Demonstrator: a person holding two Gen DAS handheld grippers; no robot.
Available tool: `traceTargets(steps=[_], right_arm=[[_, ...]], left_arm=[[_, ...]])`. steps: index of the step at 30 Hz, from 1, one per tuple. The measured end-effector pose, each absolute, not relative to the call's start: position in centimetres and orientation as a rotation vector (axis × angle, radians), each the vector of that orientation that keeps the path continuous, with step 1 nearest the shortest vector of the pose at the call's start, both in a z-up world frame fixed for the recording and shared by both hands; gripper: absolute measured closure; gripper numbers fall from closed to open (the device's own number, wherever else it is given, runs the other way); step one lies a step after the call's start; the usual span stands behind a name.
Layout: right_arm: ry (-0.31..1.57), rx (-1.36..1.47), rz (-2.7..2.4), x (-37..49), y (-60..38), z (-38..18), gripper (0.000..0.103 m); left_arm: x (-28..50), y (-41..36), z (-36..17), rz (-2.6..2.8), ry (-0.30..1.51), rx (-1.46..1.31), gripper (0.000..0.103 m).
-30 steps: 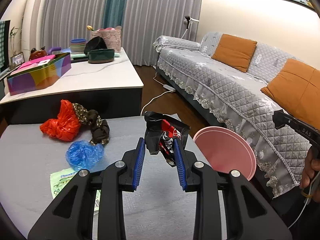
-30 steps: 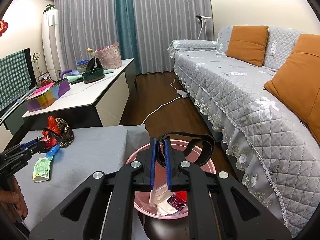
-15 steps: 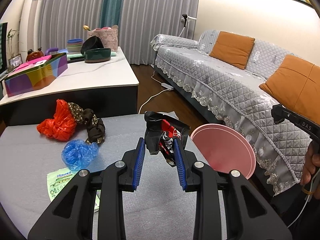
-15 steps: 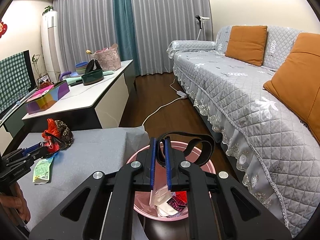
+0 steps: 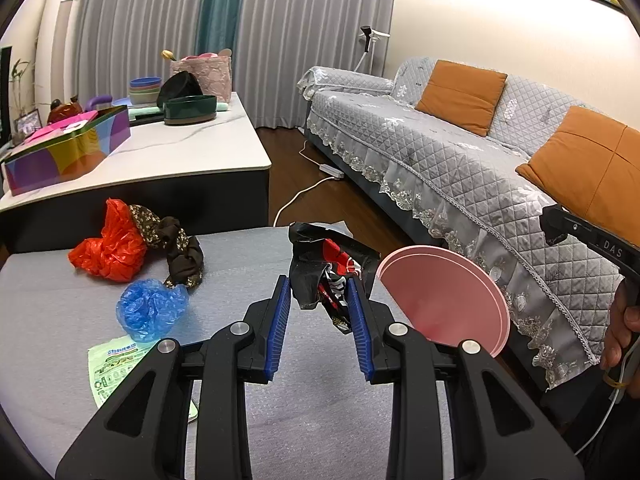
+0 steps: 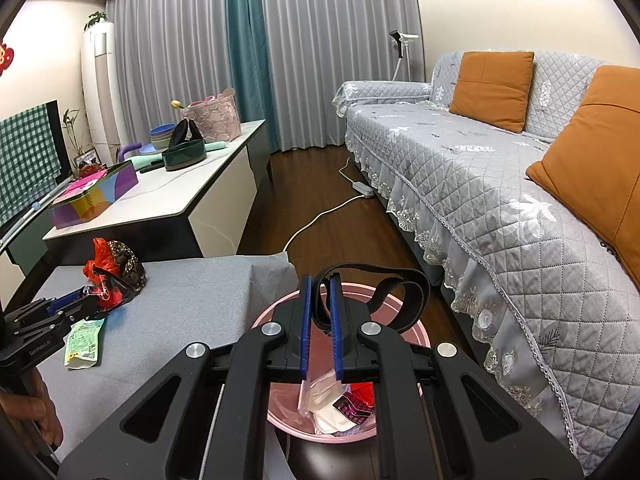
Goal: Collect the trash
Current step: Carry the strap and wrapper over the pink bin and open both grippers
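My left gripper (image 5: 319, 284) is shut on a crumpled black-and-red wrapper (image 5: 326, 264) and holds it above the grey-covered table (image 5: 312, 420). Just right of it stands the pink bin (image 5: 444, 296). In the right wrist view my right gripper (image 6: 320, 284) is shut on the bin's black strap (image 6: 400, 292), above the pink bin (image 6: 420, 334), which holds white plastic and red wrappers. The left gripper (image 6: 90, 300) appears there at far left with the wrapper (image 6: 110, 294). On the table lie a red plastic bag (image 5: 112, 244), a blue plastic bag (image 5: 152, 308) and a green packet (image 5: 116, 364).
A brown floral cloth (image 5: 176, 248) lies beside the red bag. Behind the table stands a white coffee table (image 5: 180, 148) with a colourful tin and bowls. A grey sofa (image 5: 460, 176) with orange cushions runs along the right. A white cable (image 6: 320, 216) crosses the wooden floor.
The left gripper with the wrapper has drifted only slightly toward the bin. The right gripper and the strap have stayed where they were.
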State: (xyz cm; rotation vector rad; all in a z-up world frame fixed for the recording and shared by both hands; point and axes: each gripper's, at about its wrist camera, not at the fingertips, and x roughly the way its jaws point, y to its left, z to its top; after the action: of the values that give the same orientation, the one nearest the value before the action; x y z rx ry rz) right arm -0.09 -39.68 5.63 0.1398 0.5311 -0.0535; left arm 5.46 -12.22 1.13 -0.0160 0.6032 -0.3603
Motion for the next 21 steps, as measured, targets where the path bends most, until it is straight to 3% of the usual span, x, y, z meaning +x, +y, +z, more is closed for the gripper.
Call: traceTargets(steps=[21], right_arm=[[0.522, 0.136, -0.055, 0.4, -39.9, 5.8, 0.094]], left_arm=[[5.2, -15.3, 0.8, -0.406, 0.61, 0.015, 0.074]])
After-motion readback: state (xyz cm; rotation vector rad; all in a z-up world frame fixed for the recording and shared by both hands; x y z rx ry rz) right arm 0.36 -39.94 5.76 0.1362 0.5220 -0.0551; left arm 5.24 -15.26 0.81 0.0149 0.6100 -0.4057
